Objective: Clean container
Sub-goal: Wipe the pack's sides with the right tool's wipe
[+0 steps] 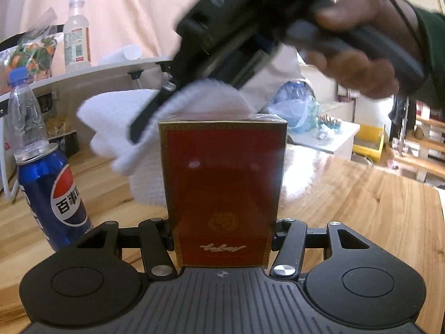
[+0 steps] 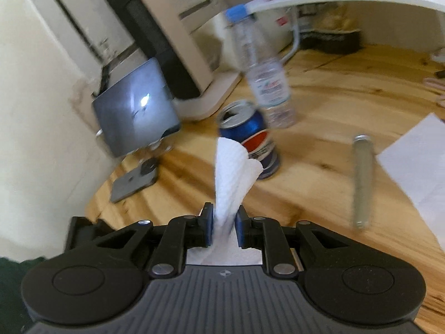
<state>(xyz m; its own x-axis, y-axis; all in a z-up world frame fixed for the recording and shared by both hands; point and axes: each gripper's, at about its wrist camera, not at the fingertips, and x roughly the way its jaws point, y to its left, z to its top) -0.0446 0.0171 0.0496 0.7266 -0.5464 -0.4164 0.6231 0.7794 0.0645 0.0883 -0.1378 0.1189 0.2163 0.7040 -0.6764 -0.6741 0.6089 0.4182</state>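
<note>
A dark red box (image 1: pixel 224 183) with gold trim and a gold tiger emblem stands upright between the fingers of my left gripper (image 1: pixel 222 235), which is shut on its lower sides. My right gripper (image 2: pixel 224 228) is shut on a folded white paper towel (image 2: pixel 232 181). In the left wrist view the right gripper's black body (image 1: pixel 230 36), held by a hand, hangs over the box, and the paper towel (image 1: pixel 130 128) lies against the box's top and far left side.
A blue Pepsi can (image 1: pixel 51 197) and a clear water bottle (image 1: pixel 23 114) stand left of the box on the wooden table (image 1: pixel 361 208). In the right wrist view a phone (image 2: pixel 133 179), a grey stand (image 2: pixel 133 114), a metal rod (image 2: pixel 361 181) and a white sheet (image 2: pixel 417 172) lie on the table.
</note>
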